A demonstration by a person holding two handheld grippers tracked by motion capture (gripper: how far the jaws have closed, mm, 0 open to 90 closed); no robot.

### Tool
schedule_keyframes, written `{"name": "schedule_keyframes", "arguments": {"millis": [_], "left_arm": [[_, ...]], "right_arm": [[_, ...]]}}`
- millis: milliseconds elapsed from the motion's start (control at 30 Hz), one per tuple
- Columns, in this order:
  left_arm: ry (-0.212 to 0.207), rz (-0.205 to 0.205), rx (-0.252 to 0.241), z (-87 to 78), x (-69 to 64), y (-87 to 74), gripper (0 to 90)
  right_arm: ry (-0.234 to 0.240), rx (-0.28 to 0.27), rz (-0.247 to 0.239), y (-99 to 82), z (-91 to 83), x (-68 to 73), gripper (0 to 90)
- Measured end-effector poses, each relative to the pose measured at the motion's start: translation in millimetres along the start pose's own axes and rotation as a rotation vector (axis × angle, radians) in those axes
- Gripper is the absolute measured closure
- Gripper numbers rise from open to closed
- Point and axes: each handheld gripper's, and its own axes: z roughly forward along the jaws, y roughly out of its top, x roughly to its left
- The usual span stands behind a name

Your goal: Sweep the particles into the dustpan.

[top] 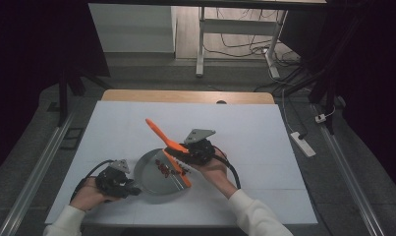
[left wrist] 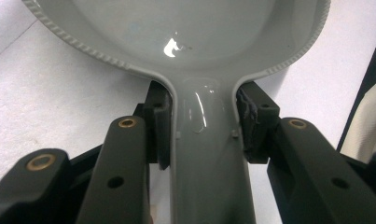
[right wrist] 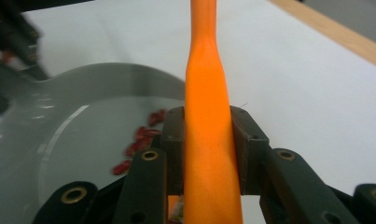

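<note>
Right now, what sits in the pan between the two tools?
A small heap of red bits lies in the grey pan, between the left tool and the right tool, seen in the high view.

white table cover, power strip, floor cables

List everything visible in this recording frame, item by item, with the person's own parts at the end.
grey shallow pan with handle: 1, grey, on the white sheet, near edge
small red pieces: several, red, inside the pan
orange plastic spatula: 1, orange, slanting over the pan
white table sheet: 1, white, over the wooden table
white power strip: 1, white, floor at right
left tool: 1, black, clamped on the pan handle
right tool: 1, black, clamped on the spatula
hands with white sleeves: 2, bottom edge
</note>
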Motion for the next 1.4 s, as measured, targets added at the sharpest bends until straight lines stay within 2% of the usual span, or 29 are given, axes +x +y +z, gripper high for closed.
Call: {"name": "schedule_keyframes", "arguments": {"millis": [133, 267, 433, 567, 633, 867, 933, 1000, 1033, 1067, 1100, 1200, 1267, 1400], "left_arm": [[0.0, -0.001, 0.0, -0.1, -0.3, 0.0, 61.6], [0.0, -0.001, 0.001, -0.2, -0.1, 0.0, 61.6], [0.0, -0.001, 0.001, -0.6, -0.1, -0.2, 61.6], [0.001, -0.001, 0.001, -0.8, -0.3, -0.3, 61.6], [0.002, -0.001, 0.001, -0.7, -0.3, -0.3, 61.6], [0.001, 0.0, 0.002, -0.6, -0.3, -0.5, 61.6], [0.002, 0.001, 0.003, -0.5, -0.4, -0.4, 61.6], [0.003, 0.0, 0.003, -0.4, -0.5, -0.4, 61.6], [0.003, 0.0, 0.003, -0.4, -0.5, -0.4, 61.6], [0.004, 0.0, 0.003, -0.5, -0.6, -0.4, 61.5], [0.005, 0.0, 0.003, -0.6, -0.6, -0.4, 61.6], [0.005, 0.001, 0.002, -0.9, -0.6, -0.5, 61.6], [0.004, 0.001, 0.002, -1.0, -0.5, -0.6, 61.6], [0.007, -0.004, 0.002, -3.5, -1.0, -1.5, 61.6]], "right_arm": [[-0.056, 0.023, 0.021, -5.9, -3.3, -13.7, 69.4], [-0.073, 0.053, 0.048, -13.4, -0.3, -21.3, 69.4], [-0.073, 0.085, 0.058, -17.0, 5.2, -20.6, 69.4], [-0.045, 0.103, 0.055, -17.4, 9.4, -14.5, 69.3], [-0.045, 0.115, 0.035, -15.6, 10.1, -9.0, 69.3], [0.025, 0.105, 0.048, -13.4, 12.5, 5.7, 69.3], [0.028, 0.097, 0.043, -12.1, 11.7, 9.9, 69.3], [0.06, 0.078, 0.062, -10.2, 10.6, 11.2, 69.4], [0.097, 0.065, 0.088, -9.3, 10.6, 12.2, 69.4], [0.111, 0.061, 0.094, -8.8, 10.7, 13.5, 69.4], [0.115, 0.06, 0.079, -7.6, 10.8, 16.3, 69.4], [0.074, 0.033, 0.03, -4.5, 6.7, 19.6, 69.4], [0.056, 0.012, 0.041, -3.4, 1.8, 15.6, 69.4], [0.001, 0.027, 0.065, -7.9, -5.1, 5.5, 69.3]]}}
